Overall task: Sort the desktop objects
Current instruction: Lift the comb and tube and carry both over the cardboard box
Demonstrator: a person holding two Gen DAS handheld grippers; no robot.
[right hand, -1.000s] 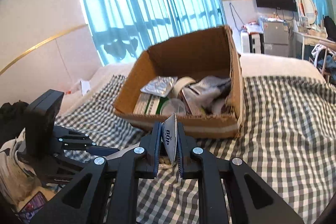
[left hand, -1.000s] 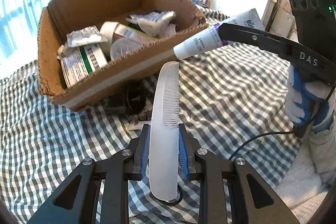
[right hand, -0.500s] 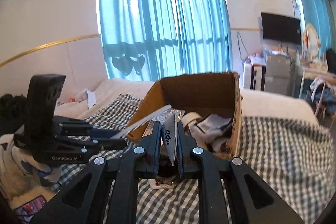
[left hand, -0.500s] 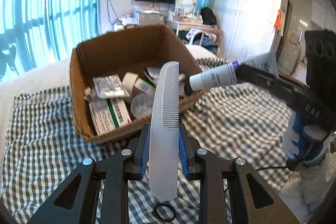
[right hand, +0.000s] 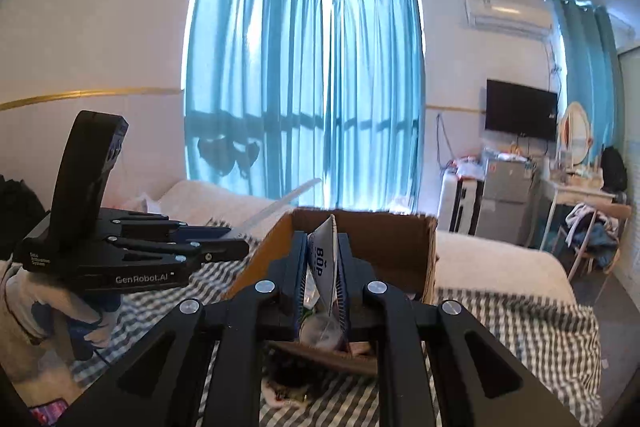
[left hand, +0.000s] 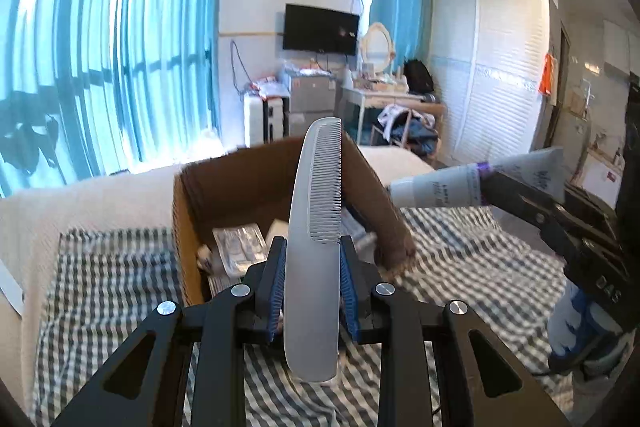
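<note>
My left gripper [left hand: 312,247] is shut on a white comb [left hand: 316,211] that stands upright between its blue pads, teeth to the right. Behind the comb sits an open cardboard box [left hand: 224,187] holding several packets. My right gripper [right hand: 322,259] is shut on the flat end of a white tube [right hand: 324,267] marked BOP. In the left wrist view that tube [left hand: 460,183] pokes in from the right, cap end near the box's right wall. In the right wrist view the left gripper [right hand: 244,241] hangs left of the box [right hand: 400,243] with the comb [right hand: 280,205] sticking out.
The box rests on a grey checked cloth [left hand: 460,267] over a bed. A gloved hand [right hand: 52,295] holds the left tool. Small dark items [right hand: 288,375] lie on the cloth before the box. Blue curtains [right hand: 300,87], a TV [left hand: 320,29] and cluttered desk stand behind.
Both grippers have risen and tilted up, so the box now sits lower and farther in both views. The comb and tube stay gripped.
</note>
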